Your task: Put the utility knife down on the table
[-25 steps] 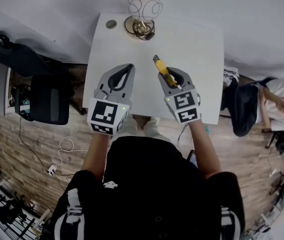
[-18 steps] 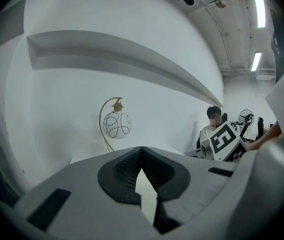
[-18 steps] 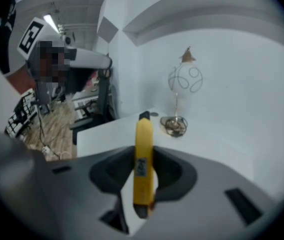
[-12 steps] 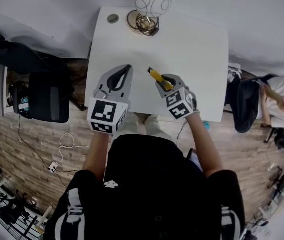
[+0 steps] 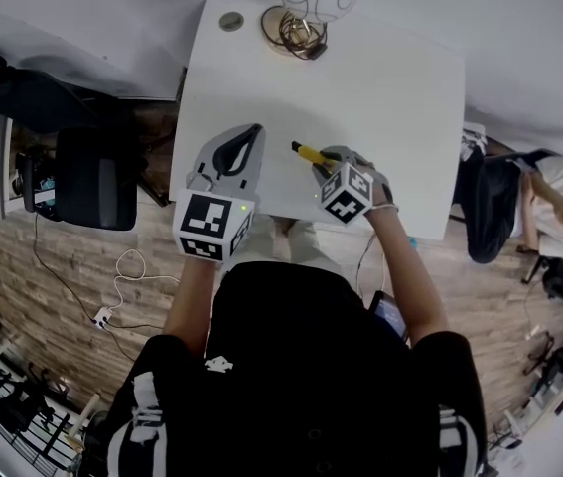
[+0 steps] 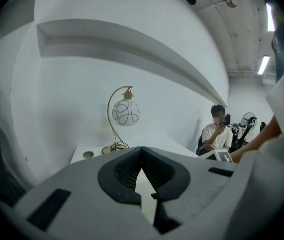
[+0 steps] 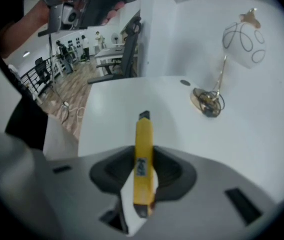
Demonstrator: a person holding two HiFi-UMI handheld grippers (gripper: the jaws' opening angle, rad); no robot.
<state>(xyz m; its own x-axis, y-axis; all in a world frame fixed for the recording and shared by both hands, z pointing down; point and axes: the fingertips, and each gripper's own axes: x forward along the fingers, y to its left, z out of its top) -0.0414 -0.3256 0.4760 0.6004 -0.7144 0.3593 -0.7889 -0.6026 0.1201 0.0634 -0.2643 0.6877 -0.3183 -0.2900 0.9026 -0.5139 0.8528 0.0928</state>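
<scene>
One second on, the right gripper [image 5: 323, 160] sits lower, tipped steeply at the table [image 5: 390, 87], jaws clamped on the utility knife [image 5: 307, 152], which juts beyond them. Release looks close. The left gripper [image 5: 252, 131] has its jaws together, empty.

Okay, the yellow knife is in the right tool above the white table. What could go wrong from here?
1. The right tool grips the utility knife by its rear half, so the long front end may pivot or slip when it meets the table.
2. The knife's tip points toward the left tool, which is close by, and could knock it.
3. If released before it touches down, the knife may bounce or slide toward the table's near edge.
</scene>
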